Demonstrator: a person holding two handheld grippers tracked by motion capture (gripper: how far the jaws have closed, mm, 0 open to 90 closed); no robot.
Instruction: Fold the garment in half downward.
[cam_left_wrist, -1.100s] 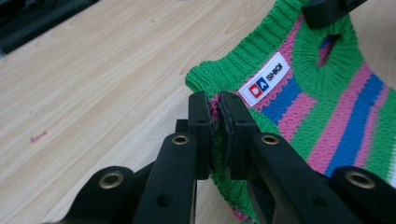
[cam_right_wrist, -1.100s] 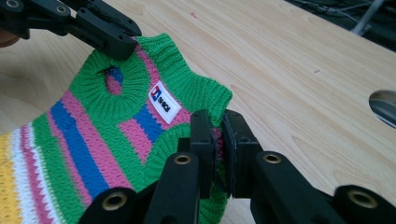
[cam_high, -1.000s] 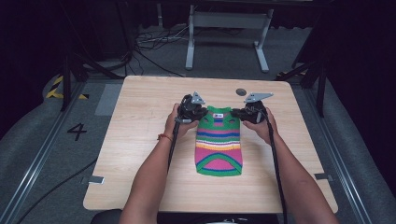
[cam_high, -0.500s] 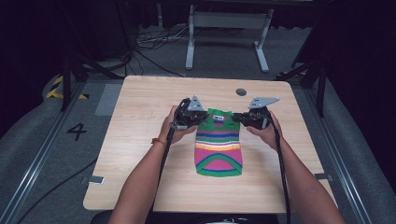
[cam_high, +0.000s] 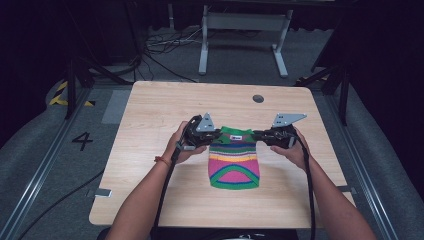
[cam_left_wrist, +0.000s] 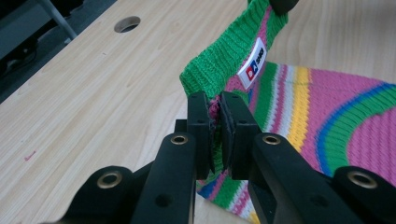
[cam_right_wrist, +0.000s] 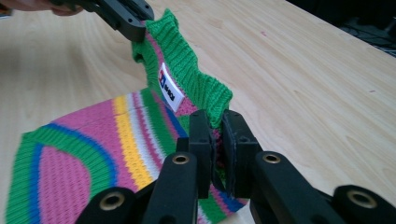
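A small knitted garment (cam_high: 234, 162) with pink, green, yellow and blue stripes lies on the wooden table (cam_high: 150, 150), its green ribbed edge (cam_left_wrist: 219, 70) lifted at the far end. My left gripper (cam_high: 216, 138) is shut on the left corner of that edge, with the knit pinched between its pads (cam_left_wrist: 214, 126). My right gripper (cam_high: 256, 135) is shut on the right corner (cam_right_wrist: 215, 135). A white label (cam_left_wrist: 254, 63) is sewn inside the raised edge, and also faces the right gripper view as the label (cam_right_wrist: 169, 88). The near end of the garment rests flat on the table.
A round cable hole (cam_high: 258, 98) is in the tabletop behind the garment. A white metal frame (cam_high: 243, 30) and loose cables (cam_high: 165, 45) stand on the grey floor beyond the table. A "4" mark (cam_high: 82, 141) is on the floor at the left.
Both grippers have drawn toward the person with the garment's top edge, and the garment's visible length on the table has shortened. Both stayed shut on the knit.
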